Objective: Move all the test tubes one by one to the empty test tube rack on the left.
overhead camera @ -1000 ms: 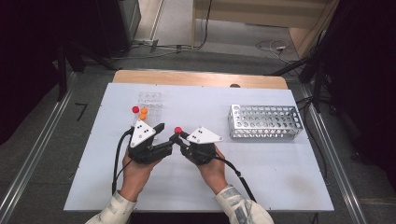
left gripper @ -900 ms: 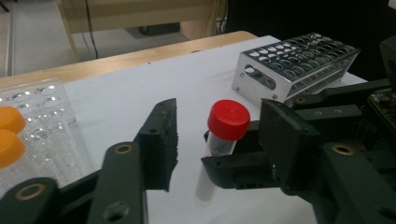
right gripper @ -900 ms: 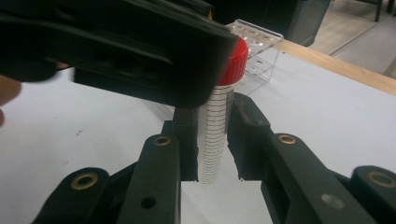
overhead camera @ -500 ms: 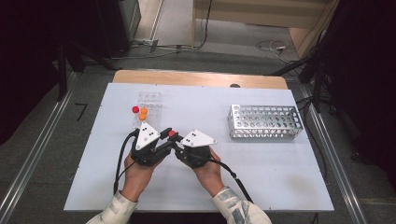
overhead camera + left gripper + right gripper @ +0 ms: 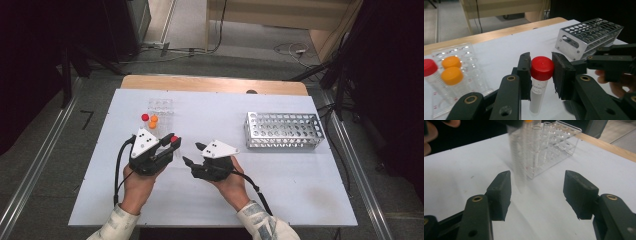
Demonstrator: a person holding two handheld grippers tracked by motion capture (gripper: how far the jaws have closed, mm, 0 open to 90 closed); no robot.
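Bystanders on the white table

A perforated metal tube rack (image 5: 284, 131) stands at right of centre; a clear plastic rack (image 5: 160, 107) at upper left holds two orange-capped tubes (image 5: 153, 121) and a red-capped one (image 5: 145, 117); cables (image 5: 295, 50) cross the floor at top.

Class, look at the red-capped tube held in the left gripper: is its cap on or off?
On. The red cap sits on top of the tube, and the left gripper has its jaws closed against that cap from both sides.
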